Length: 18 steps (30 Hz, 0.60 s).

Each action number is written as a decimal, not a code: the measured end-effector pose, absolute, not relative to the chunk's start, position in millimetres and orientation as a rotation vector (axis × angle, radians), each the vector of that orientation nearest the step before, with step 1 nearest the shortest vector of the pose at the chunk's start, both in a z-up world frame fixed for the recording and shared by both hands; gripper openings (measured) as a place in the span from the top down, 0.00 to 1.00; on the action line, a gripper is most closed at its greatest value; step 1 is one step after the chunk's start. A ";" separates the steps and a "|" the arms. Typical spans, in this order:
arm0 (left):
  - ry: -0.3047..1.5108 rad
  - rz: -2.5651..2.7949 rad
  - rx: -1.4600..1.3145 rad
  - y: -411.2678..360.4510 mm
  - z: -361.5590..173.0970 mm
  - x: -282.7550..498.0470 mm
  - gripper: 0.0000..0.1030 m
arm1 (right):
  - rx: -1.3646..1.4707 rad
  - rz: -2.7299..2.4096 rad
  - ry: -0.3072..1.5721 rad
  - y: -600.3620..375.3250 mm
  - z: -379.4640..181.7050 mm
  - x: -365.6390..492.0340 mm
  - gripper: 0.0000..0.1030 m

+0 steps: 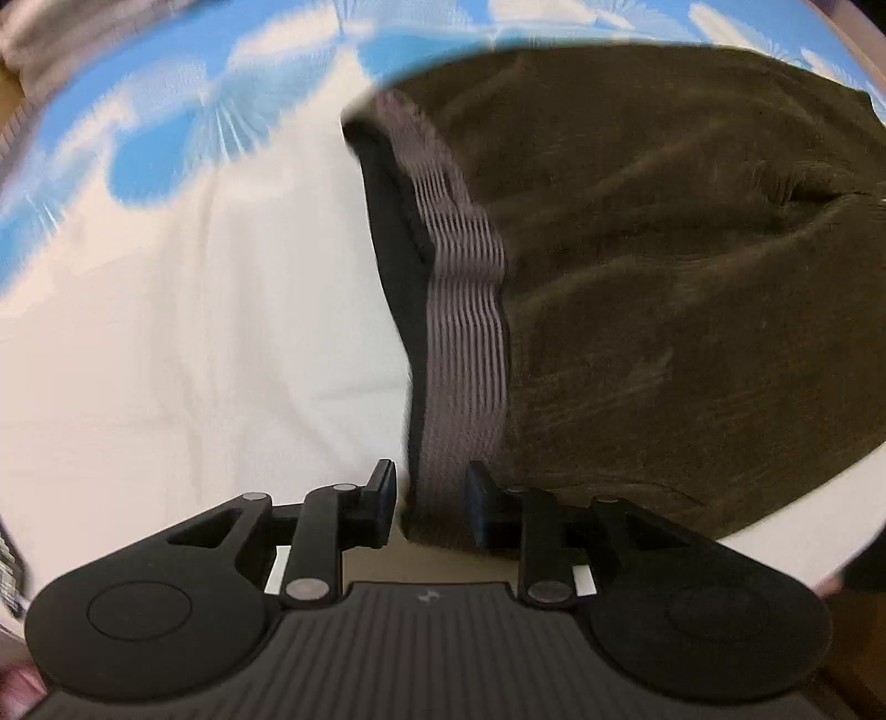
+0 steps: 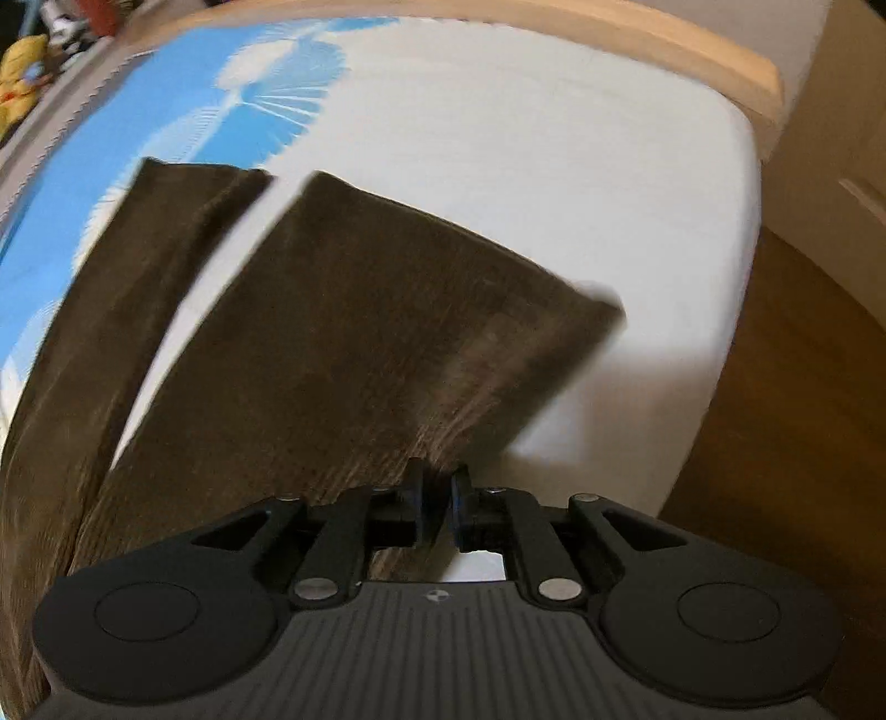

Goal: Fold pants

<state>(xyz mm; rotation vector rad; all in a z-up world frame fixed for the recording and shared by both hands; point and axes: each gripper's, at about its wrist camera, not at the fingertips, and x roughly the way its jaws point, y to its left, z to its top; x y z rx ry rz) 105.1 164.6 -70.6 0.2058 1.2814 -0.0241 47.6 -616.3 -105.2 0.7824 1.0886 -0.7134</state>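
Observation:
Dark brown pants lie on a bed. In the left wrist view their grey striped waistband [image 1: 465, 310] rises toward my left gripper [image 1: 432, 498] and passes between its jaws. A thin gap shows between the left finger [image 1: 382, 498] and the cloth, so this gripper is open around the waistband. In the right wrist view the two pant legs [image 2: 354, 310] stretch away across the sheet. The nearer leg's edge is pinched in my right gripper [image 2: 437, 498], whose jaws stand almost together on the cloth, lifting it slightly.
The bedsheet [image 1: 194, 332] is white with a blue leaf print toward the far side. A wooden bed frame [image 2: 637, 39] curves along the back, and brown floor [image 2: 786, 415] lies to the right of the mattress edge. Clutter sits at the far left corner [image 2: 22, 61].

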 end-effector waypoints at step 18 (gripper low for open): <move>1.253 -0.251 0.068 128.2 -76.8 112.8 0.60 | 0.581 -0.326 1.340 -540.8 -134.9 95.6 0.48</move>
